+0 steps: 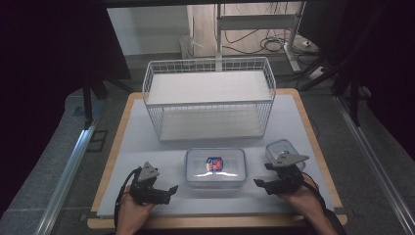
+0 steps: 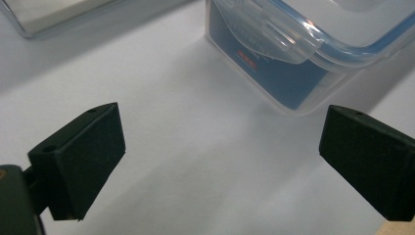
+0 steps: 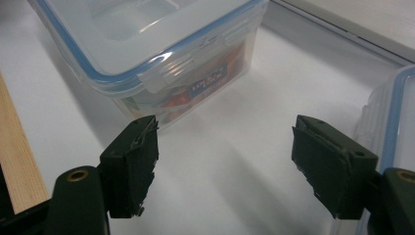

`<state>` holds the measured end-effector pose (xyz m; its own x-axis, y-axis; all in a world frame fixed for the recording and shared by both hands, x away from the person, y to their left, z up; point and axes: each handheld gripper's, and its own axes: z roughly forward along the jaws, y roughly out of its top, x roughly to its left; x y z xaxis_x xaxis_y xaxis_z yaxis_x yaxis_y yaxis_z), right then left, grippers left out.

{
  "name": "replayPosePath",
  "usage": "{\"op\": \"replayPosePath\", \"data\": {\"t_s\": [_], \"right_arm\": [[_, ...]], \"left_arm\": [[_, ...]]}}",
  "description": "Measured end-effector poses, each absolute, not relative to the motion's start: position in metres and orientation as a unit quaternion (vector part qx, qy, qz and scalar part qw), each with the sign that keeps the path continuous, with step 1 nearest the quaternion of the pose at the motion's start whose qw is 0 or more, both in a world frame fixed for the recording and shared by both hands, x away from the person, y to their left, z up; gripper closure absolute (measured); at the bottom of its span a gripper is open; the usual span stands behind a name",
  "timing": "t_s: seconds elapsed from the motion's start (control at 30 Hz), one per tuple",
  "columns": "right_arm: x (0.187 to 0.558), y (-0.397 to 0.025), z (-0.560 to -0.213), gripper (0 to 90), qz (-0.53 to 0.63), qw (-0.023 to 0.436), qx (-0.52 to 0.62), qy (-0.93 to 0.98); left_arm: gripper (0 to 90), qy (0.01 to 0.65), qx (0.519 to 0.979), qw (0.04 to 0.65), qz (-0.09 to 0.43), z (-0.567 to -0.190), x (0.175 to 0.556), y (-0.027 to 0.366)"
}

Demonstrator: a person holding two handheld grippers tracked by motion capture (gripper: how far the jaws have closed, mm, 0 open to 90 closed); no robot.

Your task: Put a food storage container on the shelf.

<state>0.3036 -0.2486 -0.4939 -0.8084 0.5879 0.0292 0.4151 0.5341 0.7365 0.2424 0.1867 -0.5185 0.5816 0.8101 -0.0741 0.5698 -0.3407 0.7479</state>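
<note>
A clear rectangular food container (image 1: 215, 167) with a blue-sealed snap lid sits at the table's front centre, a printed label showing inside it. My left gripper (image 1: 170, 192) rests left of it, jaws wide apart and pointing at its left end. In the left gripper view the left gripper (image 2: 220, 142) is open with bare table between the jaws, and the container's (image 2: 293, 54) corner and lid latch lie just ahead. My right gripper (image 1: 261, 175) stands to the container's right. It (image 3: 225, 147) is open too and faces the container's (image 3: 161, 44) right end, holding nothing.
A white wire basket rack (image 1: 209, 98) with two shelves stands behind the container. A smaller lidded container (image 1: 280, 148) sits at the right, close beside my right gripper, and its edge (image 3: 391, 112) shows next to the right jaw. The white mat (image 1: 147, 147) covers a wooden table.
</note>
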Motion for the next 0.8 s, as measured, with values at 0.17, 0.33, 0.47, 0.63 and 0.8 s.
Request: {"op": "replayPosePath", "data": {"t_s": [0.17,0.33,0.47,0.63,0.8], "right_arm": [[0.304,-0.247,-0.493,25.8,0.384,0.111,0.286,0.871],[0.305,-0.247,-0.489,27.3,0.386,0.098,0.301,0.866],[0.307,-0.245,-0.486,29.1,0.385,0.087,0.310,0.865],[0.312,-0.247,-0.477,28.5,0.395,0.065,0.322,0.858],[0.315,-0.239,-0.469,27.5,0.411,0.047,0.321,0.852]], "left_arm": [[3.4,0.431,0.807,0.373,0.150,-0.517,0.244,0.184],[2.8,0.437,0.807,0.375,0.132,-0.514,0.247,0.181],[3.8,0.436,0.809,0.373,0.128,-0.511,0.250,0.179],[10.2,0.434,0.806,0.385,0.121,-0.499,0.257,0.179],[13.6,0.428,0.802,0.404,0.101,-0.484,0.271,0.176]]}}
